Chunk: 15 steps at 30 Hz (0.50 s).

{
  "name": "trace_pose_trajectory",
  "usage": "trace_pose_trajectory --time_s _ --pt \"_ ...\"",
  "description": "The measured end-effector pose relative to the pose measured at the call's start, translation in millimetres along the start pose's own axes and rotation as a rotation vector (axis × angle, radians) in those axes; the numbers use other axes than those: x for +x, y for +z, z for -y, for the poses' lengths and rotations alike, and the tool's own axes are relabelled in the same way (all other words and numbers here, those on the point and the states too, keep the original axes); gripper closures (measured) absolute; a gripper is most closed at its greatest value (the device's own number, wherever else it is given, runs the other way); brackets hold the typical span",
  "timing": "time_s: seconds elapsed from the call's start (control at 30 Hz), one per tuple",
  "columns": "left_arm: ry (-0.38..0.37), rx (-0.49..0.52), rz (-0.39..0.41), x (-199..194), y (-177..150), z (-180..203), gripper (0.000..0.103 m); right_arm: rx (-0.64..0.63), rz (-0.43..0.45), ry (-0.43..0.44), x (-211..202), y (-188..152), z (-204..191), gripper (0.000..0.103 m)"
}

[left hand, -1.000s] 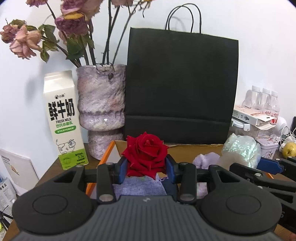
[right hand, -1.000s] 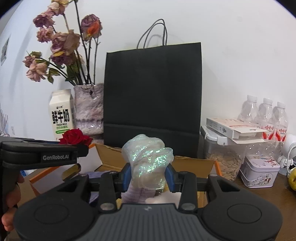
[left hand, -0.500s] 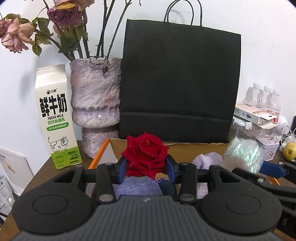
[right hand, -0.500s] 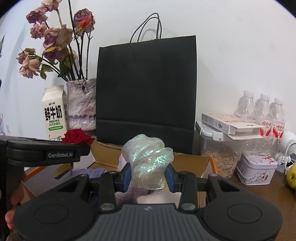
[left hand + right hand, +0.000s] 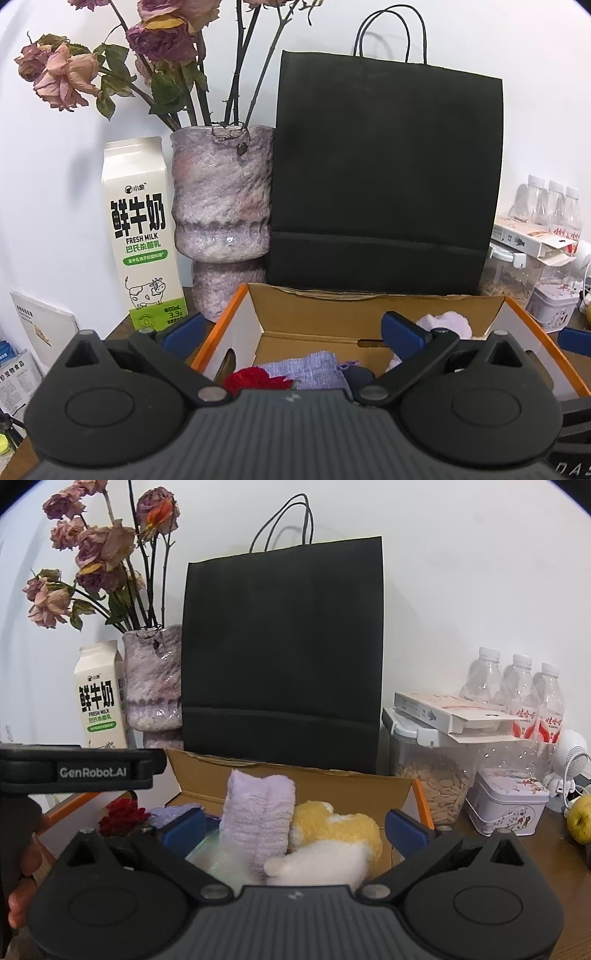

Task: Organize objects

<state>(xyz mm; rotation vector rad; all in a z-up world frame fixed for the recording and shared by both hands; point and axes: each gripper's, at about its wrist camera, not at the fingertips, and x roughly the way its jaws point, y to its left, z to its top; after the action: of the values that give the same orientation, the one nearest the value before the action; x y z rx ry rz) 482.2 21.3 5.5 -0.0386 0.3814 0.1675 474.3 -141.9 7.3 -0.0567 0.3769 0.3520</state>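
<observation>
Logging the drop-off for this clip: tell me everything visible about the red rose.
The red rose is a deep red bloom of layered petals, possibly artificial; no stem shows. It lies low in the open cardboard box at its left end, beside a lavender knit cloth. The left tool stands wide open above it, its jaws having just opened, and does not touch it. The tool body hides its lower part.

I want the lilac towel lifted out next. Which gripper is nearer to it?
Right. The right gripper is open with the lilac towel between its fingers; the left gripper is open farther left, above the red rose.
</observation>
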Motion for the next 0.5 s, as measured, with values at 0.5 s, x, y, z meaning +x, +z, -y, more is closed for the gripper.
trace_pose_trajectory --time_s 0.5 --pt "0.000 -0.008 0.020 -15.1 0.0 -3.0 0.000 0.016 0.011 0.003 -7.8 1.8 1.7 0.000"
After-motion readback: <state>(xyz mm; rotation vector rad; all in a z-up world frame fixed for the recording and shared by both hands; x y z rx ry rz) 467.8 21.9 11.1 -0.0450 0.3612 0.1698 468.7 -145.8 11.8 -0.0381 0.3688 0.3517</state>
